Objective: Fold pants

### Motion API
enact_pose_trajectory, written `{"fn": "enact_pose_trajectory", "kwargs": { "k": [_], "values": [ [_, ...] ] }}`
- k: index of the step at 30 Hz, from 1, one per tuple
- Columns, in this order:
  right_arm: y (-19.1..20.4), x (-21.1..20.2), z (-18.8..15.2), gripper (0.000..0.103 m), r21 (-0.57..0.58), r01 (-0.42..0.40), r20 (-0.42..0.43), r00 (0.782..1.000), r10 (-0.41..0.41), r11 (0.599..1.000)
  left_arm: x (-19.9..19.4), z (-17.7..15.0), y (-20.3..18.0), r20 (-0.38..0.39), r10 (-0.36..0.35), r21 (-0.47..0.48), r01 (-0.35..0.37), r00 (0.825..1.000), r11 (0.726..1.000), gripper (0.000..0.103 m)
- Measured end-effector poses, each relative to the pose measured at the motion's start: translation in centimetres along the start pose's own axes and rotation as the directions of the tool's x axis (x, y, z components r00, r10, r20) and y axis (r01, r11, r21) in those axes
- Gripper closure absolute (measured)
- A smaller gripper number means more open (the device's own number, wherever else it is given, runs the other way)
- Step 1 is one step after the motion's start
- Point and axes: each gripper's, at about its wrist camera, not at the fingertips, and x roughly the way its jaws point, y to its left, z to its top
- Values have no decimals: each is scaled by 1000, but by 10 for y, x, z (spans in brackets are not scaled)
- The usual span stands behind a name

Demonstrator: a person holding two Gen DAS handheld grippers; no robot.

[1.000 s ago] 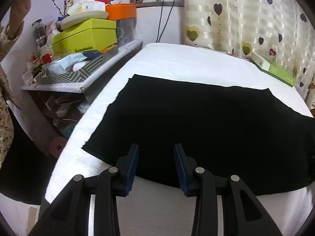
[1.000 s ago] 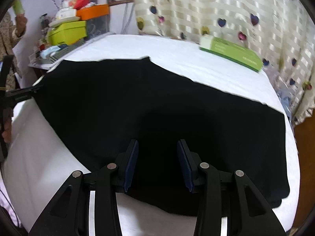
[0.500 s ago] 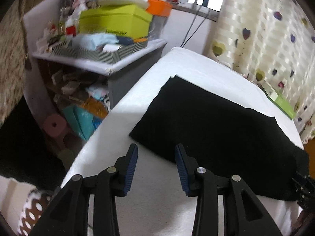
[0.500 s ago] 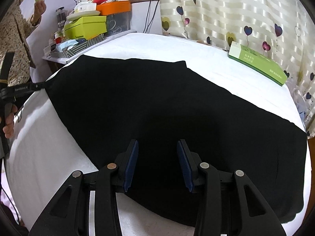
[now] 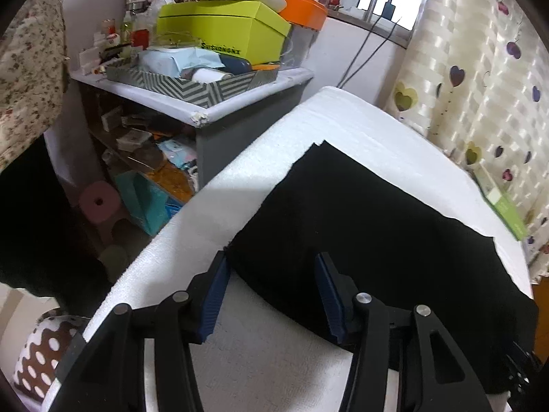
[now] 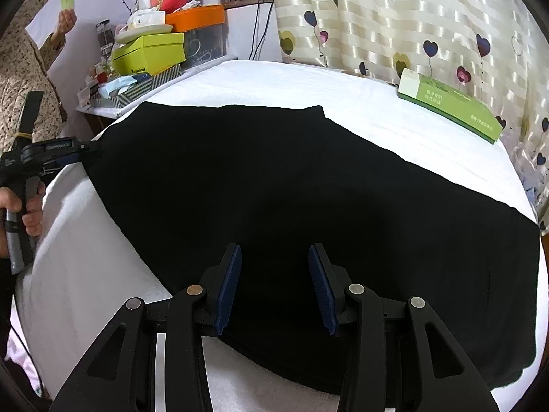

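- The pants (image 6: 308,206) are one black garment, spread flat on a bed covered in white cloth (image 6: 308,79). They reach from just ahead of the left jaws across to beyond and under the right jaws.
- I judge the fabric soft, limp and light. It will sag and drape once lifted, and the layers may slide apart, so a hold at a corner or along an edge suits better than the middle.
- The left gripper (image 5: 271,286) has its jaws wide apart with nothing between them. The near corner of the pants lies just at the tip of its left jaw, a fair place to pinch.
- The right gripper (image 6: 272,283) is also spread wide and empty, hovering above the near edge of the pants. Contact cannot be told.
- Count: one pair of pants, two grippers, one green box (image 6: 449,110) lying far beyond the right jaws.
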Motion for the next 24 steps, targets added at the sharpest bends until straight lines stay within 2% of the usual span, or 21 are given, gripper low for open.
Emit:
{"fn": "enact_pose_trajectory", "kwargs": {
  "k": [2, 3, 4, 5, 7, 10, 14, 19, 24],
  "values": [
    [0, -1, 0, 61, 4, -2, 2, 1000, 2, 1000, 0, 0, -2, 8, 45, 6, -45, 999, 999, 68],
    [0, -1, -1, 61, 6, -4, 1, 1000, 4, 1000, 1, 0, 0, 10, 42, -3, -42, 999, 999, 73],
    [1, -2, -1, 61, 8, -8, 1, 1000, 8, 1000, 1, 1, 2, 11, 34, -16, -34, 999, 999, 84],
    [1, -2, -1, 61, 9, -12, 1, 1000, 12, 1000, 1, 2, 4, 13, 25, -21, -25, 1000, 999, 90],
    [1, -4, -2, 61, 12, -17, 4, 1000, 17, 1000, 0, 3, 6, 13, 15, -24, -15, 1000, 1000, 94],
    [-2, -7, -5, 61, 31, -28, 9, 1000, 28, 999, -7, 4, 2, 35, -14, -6, 14, 999, 1000, 95],
    [-6, -9, -7, 61, 53, -28, 12, 1000, 28, 998, -23, 10, -1, 68, -92, -12, 93, 993, 996, 96],
    [-7, -13, -9, 61, 62, -26, 22, 999, 25, 998, -42, 20, -15, 106, -197, 3, 198, 975, 980, 96],
    [-11, -15, -13, 61, 82, -32, 21, 999, 31, 996, -52, 26, -44, 98, -286, 56, 282, 953, 958, 96]
  ]
}}
